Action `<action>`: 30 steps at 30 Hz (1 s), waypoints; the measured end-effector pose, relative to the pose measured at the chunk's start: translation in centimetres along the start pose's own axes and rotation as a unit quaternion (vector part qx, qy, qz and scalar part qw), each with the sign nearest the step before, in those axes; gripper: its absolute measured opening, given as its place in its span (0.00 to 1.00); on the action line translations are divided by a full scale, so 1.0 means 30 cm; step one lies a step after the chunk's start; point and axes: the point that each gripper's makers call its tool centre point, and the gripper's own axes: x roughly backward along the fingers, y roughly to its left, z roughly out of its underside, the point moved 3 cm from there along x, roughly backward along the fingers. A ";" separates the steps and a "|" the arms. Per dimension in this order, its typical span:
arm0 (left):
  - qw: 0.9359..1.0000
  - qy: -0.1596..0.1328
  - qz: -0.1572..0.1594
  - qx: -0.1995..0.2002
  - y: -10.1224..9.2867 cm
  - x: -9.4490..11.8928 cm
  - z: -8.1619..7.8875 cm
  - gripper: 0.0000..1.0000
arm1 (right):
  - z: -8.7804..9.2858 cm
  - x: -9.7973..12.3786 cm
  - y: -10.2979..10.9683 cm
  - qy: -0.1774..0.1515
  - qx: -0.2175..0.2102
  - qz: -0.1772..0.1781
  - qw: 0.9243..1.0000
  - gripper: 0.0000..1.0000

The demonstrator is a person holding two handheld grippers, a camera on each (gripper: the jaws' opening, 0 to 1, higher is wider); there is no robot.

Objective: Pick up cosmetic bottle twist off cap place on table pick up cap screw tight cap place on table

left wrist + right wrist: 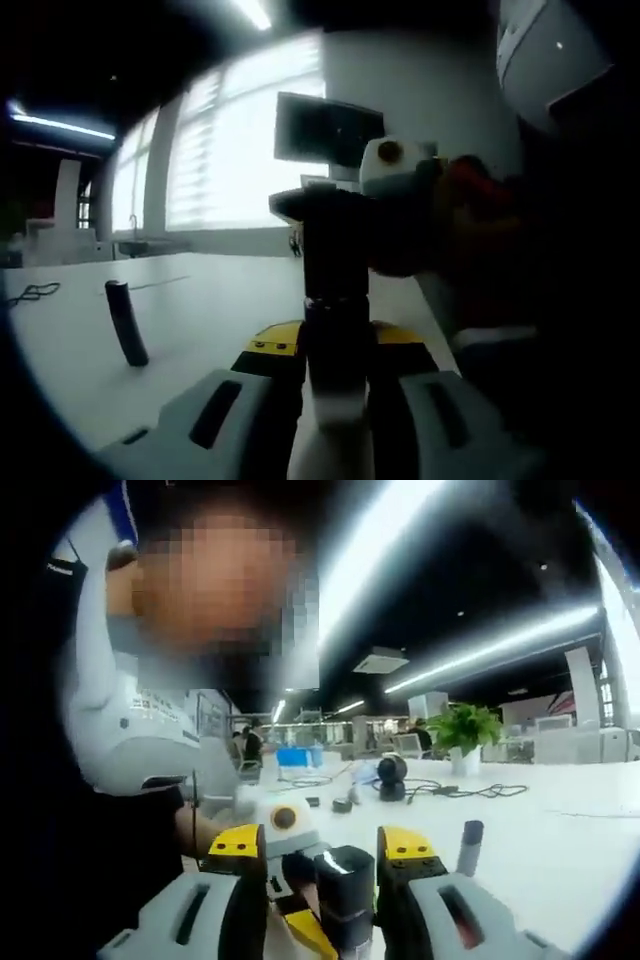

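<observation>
We saw the cosmetic bottle [338, 350] standing between the jaws of the left gripper [335, 400], its long axis running straight up and away along the jaws, roughly upright. The pale body sat low between the two grey jaws and the dark neck rose above them; the jaws were pressed to its sides, so we judged the left tongs to be clamped on the bottle.

At the far end of the bottle, in the left gripper view, the right gripper [330, 205] had its dark, yellow-tipped jaws closed around the black cap [335, 215]. From the right gripper view, the same cap [345, 880] lay directly ahead between the two yellow-tipped jaws of the right gripper [325, 865], touching or nearly touching both; we judged them closed on it, though the contact itself was dim.

So the two tongs met end to end along the bottle's axis, left at the base, right at the top, held off the white table [200, 300]. We could not tell whether the cap was threaded on or loose. A dark, slim, tilted object [126, 323] stood on the table, well to the left of the left tongs. A person in a pale shirt [130, 720] stood behind the right tongs.
</observation>
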 end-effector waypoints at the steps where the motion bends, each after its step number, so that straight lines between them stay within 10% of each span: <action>1: 1.000 0.000 0.000 -0.001 -0.001 0.000 -0.001 0.14 | -0.007 0.006 -0.009 -0.008 -0.004 0.019 1.000 0.37; 5: 1.000 0.002 -0.007 0.007 0.007 0.004 0.000 0.14 | -0.023 0.098 -0.104 -0.005 0.030 0.101 0.994 0.35; 12: 1.000 0.000 -0.009 0.007 0.004 0.004 0.000 0.14 | -0.002 -0.038 0.029 -0.008 0.016 0.159 0.987 0.35; 30: 1.000 0.001 -0.027 0.012 0.013 0.002 0.001 0.14 | 0.000 -0.060 0.035 -0.028 0.028 0.365 0.930 0.30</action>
